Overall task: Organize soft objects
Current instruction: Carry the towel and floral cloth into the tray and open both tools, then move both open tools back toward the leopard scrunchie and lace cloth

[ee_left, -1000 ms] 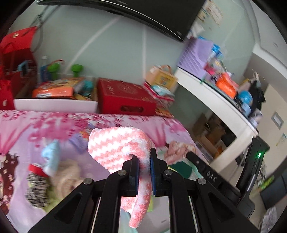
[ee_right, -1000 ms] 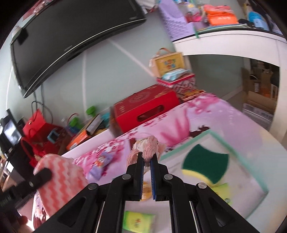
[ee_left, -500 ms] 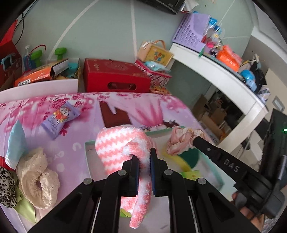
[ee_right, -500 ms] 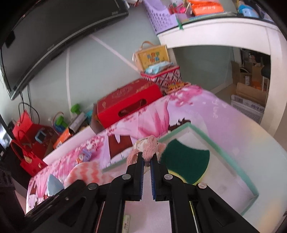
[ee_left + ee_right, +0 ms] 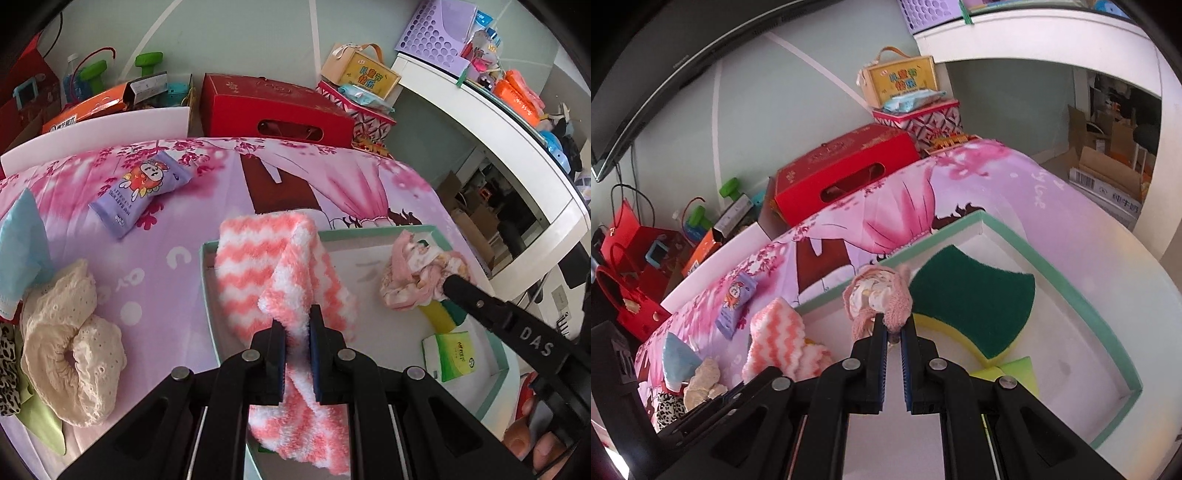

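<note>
My left gripper [image 5: 297,325] is shut on a fluffy pink-and-white zigzag sock [image 5: 266,266] that drapes over the left rim of the green-edged white tray [image 5: 373,233]. The sock also shows in the right wrist view [image 5: 775,332]. My right gripper [image 5: 894,325] is shut on a pale pink scrunchie [image 5: 882,295] and holds it just above the tray [image 5: 1067,291], beside a green-and-yellow sponge [image 5: 975,299]. The scrunchie also shows in the left wrist view [image 5: 417,273], at the tip of the right gripper.
A cream lace scrunchie [image 5: 70,343], a light blue cloth [image 5: 22,236], a leopard-print scrunchie [image 5: 7,373] and a purple wipes packet [image 5: 140,188] lie on the pink tablecloth at left. A green tissue pack [image 5: 448,354] lies in the tray. A red box [image 5: 273,110] stands behind.
Both grippers have come down and forward over the tray. The sock now hangs on the tray's left rim and the pink scrunchie is lower, next to the sponge.
</note>
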`<state>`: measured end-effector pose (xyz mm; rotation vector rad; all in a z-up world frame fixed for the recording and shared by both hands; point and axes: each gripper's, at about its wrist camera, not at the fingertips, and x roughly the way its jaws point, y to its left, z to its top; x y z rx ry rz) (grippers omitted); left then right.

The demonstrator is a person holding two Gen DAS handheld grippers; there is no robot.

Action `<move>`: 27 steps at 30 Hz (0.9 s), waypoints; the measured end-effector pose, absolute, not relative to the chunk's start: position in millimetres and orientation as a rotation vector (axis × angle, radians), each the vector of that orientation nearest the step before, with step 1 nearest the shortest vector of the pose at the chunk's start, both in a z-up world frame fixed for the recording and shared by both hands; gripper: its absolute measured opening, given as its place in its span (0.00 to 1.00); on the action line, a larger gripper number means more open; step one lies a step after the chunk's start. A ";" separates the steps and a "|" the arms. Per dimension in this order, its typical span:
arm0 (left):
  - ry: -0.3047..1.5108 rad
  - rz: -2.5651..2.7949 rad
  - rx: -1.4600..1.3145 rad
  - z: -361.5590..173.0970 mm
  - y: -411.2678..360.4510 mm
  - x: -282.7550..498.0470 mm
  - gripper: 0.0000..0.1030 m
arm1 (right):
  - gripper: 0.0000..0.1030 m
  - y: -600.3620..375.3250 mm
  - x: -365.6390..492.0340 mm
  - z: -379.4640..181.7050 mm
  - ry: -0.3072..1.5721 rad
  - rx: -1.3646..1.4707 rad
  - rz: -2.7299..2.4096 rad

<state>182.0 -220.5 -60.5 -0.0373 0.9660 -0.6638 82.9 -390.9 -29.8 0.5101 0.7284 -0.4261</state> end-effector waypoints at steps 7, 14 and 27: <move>0.962 -0.665 -0.021 -46.0 -219.5 180.8 0.47 | 0.11 -397.4 77.0 -26.8 0.763 0.557 -0.445; 0.934 -0.661 -0.016 -24.5 -211.9 176.8 0.66 | 0.42 -398.0 72.6 -17.0 0.794 0.545 -0.457; 0.990 -0.495 -0.026 -29.5 -178.9 194.2 0.91 | 0.79 -396.3 73.6 -16.1 0.865 0.478 -0.498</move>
